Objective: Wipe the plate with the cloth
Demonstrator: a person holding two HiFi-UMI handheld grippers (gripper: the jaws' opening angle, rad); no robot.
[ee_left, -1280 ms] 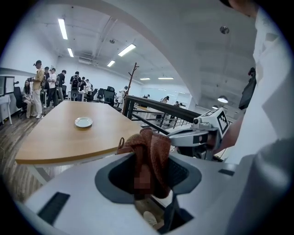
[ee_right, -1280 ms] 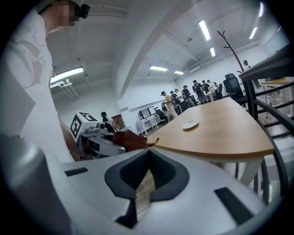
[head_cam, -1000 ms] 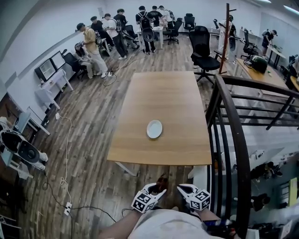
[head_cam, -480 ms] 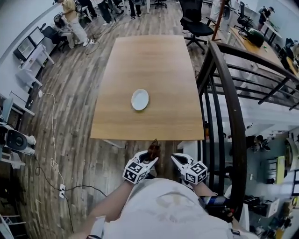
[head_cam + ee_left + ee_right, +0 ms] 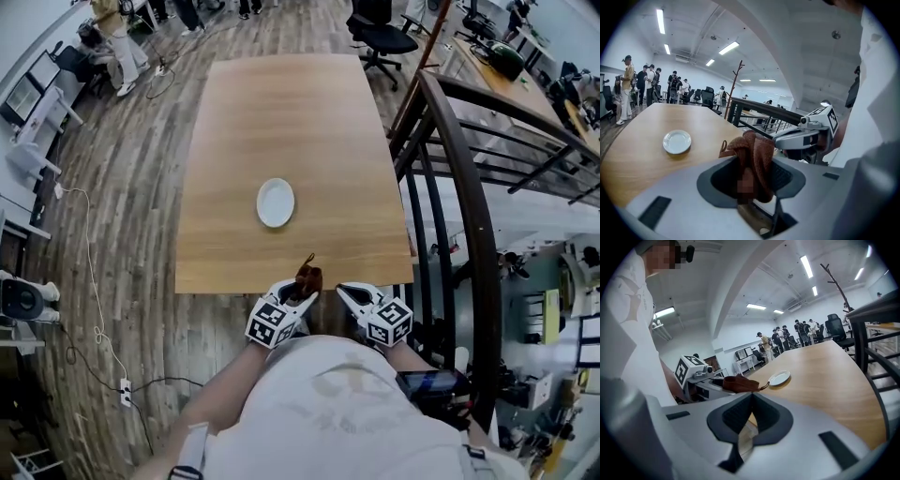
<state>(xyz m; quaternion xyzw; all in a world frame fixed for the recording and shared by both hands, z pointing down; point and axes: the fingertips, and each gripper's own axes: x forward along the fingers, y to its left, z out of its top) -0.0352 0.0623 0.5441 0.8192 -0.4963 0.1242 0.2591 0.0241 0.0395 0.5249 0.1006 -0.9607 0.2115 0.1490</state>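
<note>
Clamps the brown cloth in the left gripper at lower centre of the head view, just off the near edge of the wooden table. Holds the right gripper just beside it, jaws pressed together on nothing. Shows the white plate mid-frame on the table, well apart from both.

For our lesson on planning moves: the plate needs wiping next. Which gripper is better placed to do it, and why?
Left. The left gripper has its jaws clamped on the brown cloth, and the plate lies ahead, slightly to its side. The right gripper holds nothing.
</note>
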